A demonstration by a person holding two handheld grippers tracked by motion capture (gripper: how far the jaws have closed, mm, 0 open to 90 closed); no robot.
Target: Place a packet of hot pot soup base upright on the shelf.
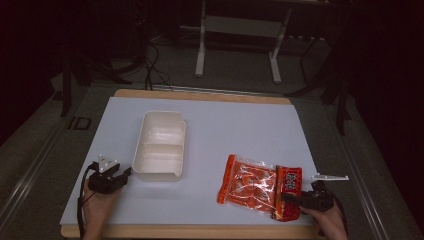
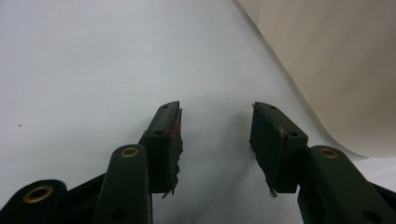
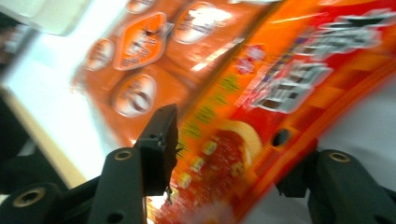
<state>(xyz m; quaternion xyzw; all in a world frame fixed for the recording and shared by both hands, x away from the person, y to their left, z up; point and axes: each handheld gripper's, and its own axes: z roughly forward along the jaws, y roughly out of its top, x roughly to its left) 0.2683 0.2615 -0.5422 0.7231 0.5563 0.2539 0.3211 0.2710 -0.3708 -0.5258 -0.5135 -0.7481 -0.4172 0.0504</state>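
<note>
black jaws of the right gripper [image 3: 224, 154] stand around the red header end of the snack bag [image 3: 261, 93], one jaw over its printed face, the other under its edge; the picture is blurred, so whether the pads already press on the film i cannot tell. from the high view the snack bag [image 1: 257, 187] lies flat on the white table mat [image 1: 225, 125], near the front right corner, with the right gripper [image 1: 300, 200] at its red end.

by the look of it, the bag is light, soft and crinkly, with small wrapped pieces loose inside, so it will likely sag and swing when lifted by one end. glossy film may slip; the flat sealed header is probably the firmest place to pinch, not the puffy middle.

left gripper [image 2: 215, 135] has its jaws apart with nothing between them, resting low on the mat just beside the cream lunch box [image 1: 160, 145], whose wall [image 2: 336, 65] curves close by.

open mat lies between bag and box. the mat's front edge and right edge are near the bag, so a drag that way could push it off.
</note>
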